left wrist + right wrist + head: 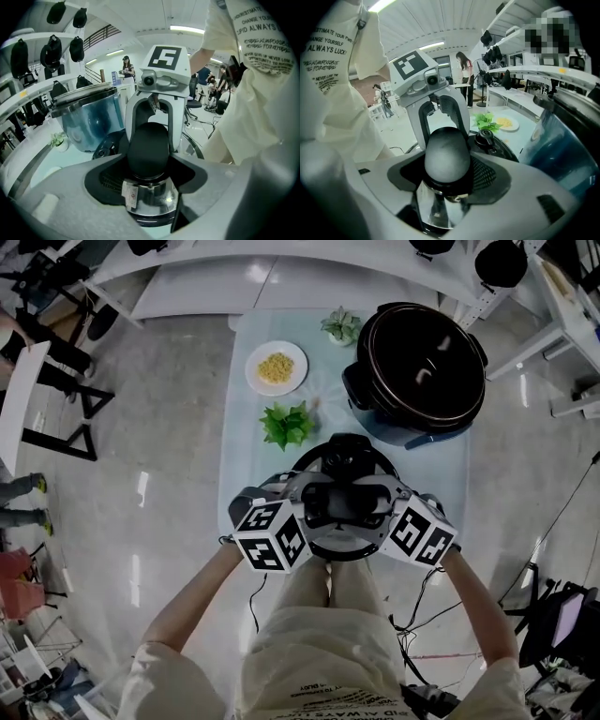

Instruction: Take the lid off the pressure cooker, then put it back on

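The pressure cooker lid [348,454] is black and round, with a dark bar handle [341,504] across its top, and it hangs over the near end of the table. My left gripper [311,510] and right gripper [379,509] clasp that handle from opposite ends. In the left gripper view the grey jaws of my left gripper [149,161] close round the handle's rounded end [148,145]. In the right gripper view my right gripper [447,166] grips the other end [446,154] the same way. The open cooker pot [422,367] stands at the back right, uncovered.
On the pale table [246,465] are a white plate of yellow food [277,368] and two small green plants [287,425] [341,326]. The person's legs are directly under the lid. Shelves, chairs and people stand around the room.
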The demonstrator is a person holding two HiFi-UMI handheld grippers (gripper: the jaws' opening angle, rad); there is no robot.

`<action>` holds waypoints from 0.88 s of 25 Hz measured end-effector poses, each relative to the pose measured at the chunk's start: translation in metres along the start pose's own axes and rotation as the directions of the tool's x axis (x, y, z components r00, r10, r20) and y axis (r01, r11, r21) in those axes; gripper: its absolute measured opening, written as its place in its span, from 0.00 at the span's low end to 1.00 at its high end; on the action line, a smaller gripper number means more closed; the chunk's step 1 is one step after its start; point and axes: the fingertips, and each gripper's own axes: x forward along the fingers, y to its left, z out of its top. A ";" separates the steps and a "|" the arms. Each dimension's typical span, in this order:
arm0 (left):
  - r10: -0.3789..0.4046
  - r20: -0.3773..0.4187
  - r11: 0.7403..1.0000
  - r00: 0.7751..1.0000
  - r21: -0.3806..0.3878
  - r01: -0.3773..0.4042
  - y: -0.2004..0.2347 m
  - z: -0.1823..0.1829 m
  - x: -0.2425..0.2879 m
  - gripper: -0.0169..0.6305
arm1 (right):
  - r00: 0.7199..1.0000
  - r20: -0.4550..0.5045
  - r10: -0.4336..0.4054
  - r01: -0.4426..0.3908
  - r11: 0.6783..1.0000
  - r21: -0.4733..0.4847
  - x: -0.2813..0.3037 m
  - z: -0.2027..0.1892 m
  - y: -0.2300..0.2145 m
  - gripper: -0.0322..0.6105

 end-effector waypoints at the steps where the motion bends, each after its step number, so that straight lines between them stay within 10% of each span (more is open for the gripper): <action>1: -0.003 0.000 1.000 1.000 -0.001 0.003 -0.004 0.003 -0.003 0.45 | 1.000 0.001 0.000 0.000 1.000 0.003 -0.003 0.002 0.004 0.48; 22: 0.027 0.033 0.994 0.999 0.105 -0.030 -0.042 0.045 -0.065 0.45 | 0.995 0.016 -0.095 0.095 0.995 -0.005 -0.048 0.050 0.055 0.48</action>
